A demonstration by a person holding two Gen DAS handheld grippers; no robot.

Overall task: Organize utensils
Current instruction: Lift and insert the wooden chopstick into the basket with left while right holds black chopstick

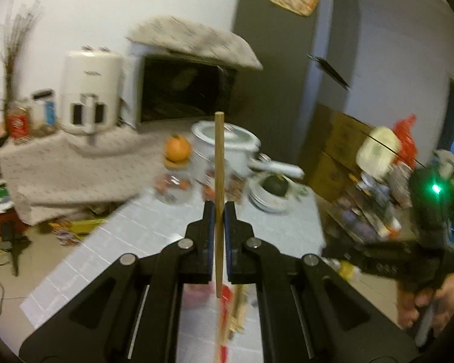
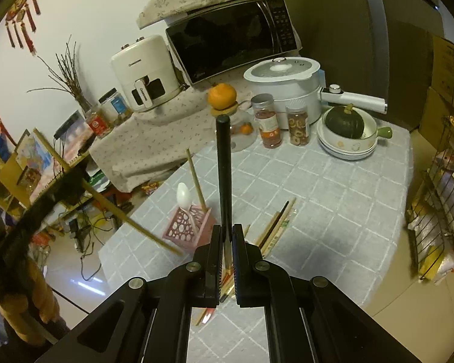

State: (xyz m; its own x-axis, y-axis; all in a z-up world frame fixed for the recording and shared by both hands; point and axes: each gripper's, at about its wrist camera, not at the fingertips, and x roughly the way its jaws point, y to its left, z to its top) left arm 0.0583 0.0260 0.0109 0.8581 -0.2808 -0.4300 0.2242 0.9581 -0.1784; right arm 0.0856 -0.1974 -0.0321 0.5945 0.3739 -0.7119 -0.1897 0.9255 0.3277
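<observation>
Both grippers are up off the table, each clamped on a single chopstick. The left gripper point(image 1: 218, 211) has its jaws pinched tight on a pale wooden chopstick point(image 1: 218, 157), which stands nearly straight up between the pads, its top end above the fingertips and its lower end poking out below them. From the right wrist view that same stick point(image 2: 106, 199) shows as a long slanted line at the left edge, crossing in front of a dark, blurred gripper body. The right gripper point(image 2: 226, 236) is closed on a black chopstick point(image 2: 224, 163), held upright with its blunt end up near the mandarin point(image 2: 222, 95) that sits on a jar lid behind it. Down on the grey checked tablecloth point(image 2: 333, 199) a pink cut-out utensil holder point(image 2: 190, 224) stands to the left of the right gripper's fingers, with a white spoon point(image 2: 183, 195) and one wooden chopstick point(image 2: 196, 181) leaning in it. A loose bundle of chopsticks point(image 2: 277, 224), light ones and a dark one, lies flat on the cloth just right of the fingers, apart from the holder. In the left wrist view the right hand point(image 1: 429, 305) is at the right edge, wrapped around its gripper's handle. Farther back stand two snack jars point(image 2: 268, 121), a stack of bowls holding a dark green squash point(image 2: 345, 122), a white cooker point(image 2: 287, 81), a microwave point(image 2: 230, 39) and an air fryer point(image 2: 142, 69).
</observation>
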